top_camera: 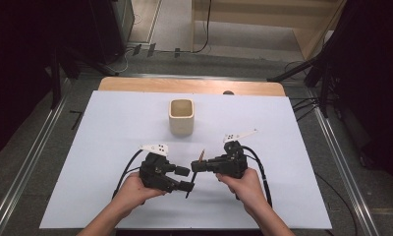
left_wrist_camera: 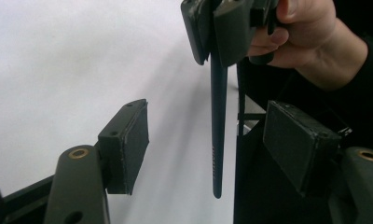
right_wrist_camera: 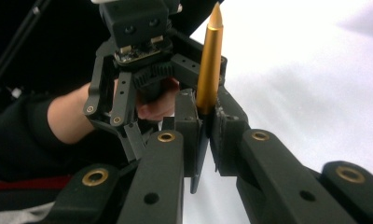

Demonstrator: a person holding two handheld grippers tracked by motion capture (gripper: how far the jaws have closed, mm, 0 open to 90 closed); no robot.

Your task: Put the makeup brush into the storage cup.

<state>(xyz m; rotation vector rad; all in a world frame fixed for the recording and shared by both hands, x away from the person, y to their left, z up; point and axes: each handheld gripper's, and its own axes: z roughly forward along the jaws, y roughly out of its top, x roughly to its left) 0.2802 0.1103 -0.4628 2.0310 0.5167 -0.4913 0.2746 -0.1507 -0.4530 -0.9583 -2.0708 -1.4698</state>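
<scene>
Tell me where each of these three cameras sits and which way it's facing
High view: above the person's side, looking forward and down on the white table; both forearms, left hand-held gripper, right hand-held gripper, beige cup.
Left gripper view: rides the left hand-held gripper, looking along its open jaws at the pen between them, untouched.
Right gripper view: rides the right hand-held gripper, shut on the pen.
Shared: all three show the pen; each gripper view shows the other hand-held gripper.
</scene>
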